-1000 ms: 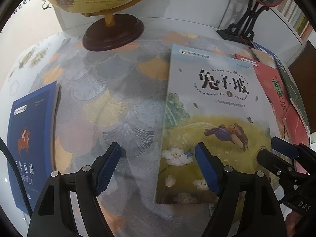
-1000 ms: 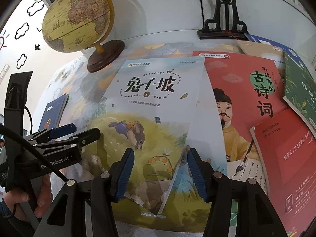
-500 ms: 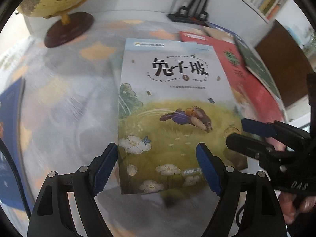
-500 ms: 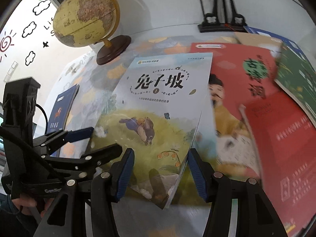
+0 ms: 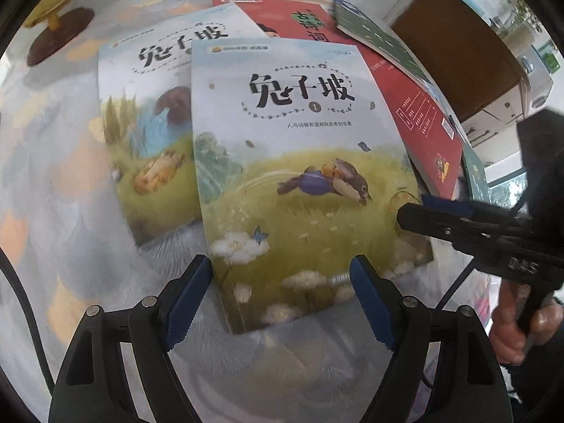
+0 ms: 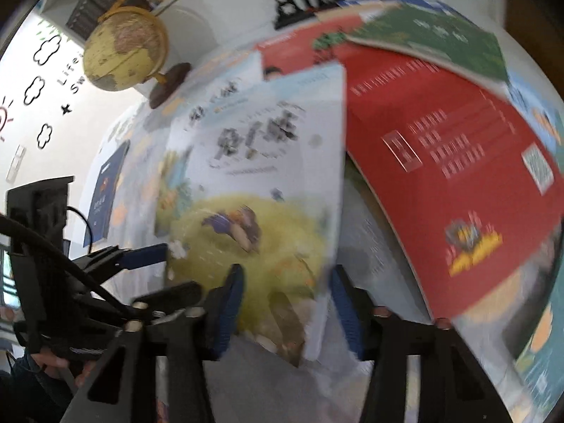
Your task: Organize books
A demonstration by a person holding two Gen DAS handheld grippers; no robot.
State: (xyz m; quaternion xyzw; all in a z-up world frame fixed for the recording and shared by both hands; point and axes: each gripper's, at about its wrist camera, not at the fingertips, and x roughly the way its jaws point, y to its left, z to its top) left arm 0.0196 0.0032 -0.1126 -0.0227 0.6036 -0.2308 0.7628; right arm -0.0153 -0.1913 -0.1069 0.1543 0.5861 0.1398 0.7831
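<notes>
Now mid-pickup: right gripper closing on near corner of top book, raised off twin book mid-table. Left gripper wide apart, empty. Next: firm pinch, carry to stack.

Motion blur smears the rabbit book's title mid-frame, while the globe is cut off upper left.

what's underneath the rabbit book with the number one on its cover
Under the rabbit book lies a second, similar pale-covered book, sticking out to its left, and a red book showing past its right edge. The patterned tablecloth is beneath. Anything else directly under it is covered.
</notes>
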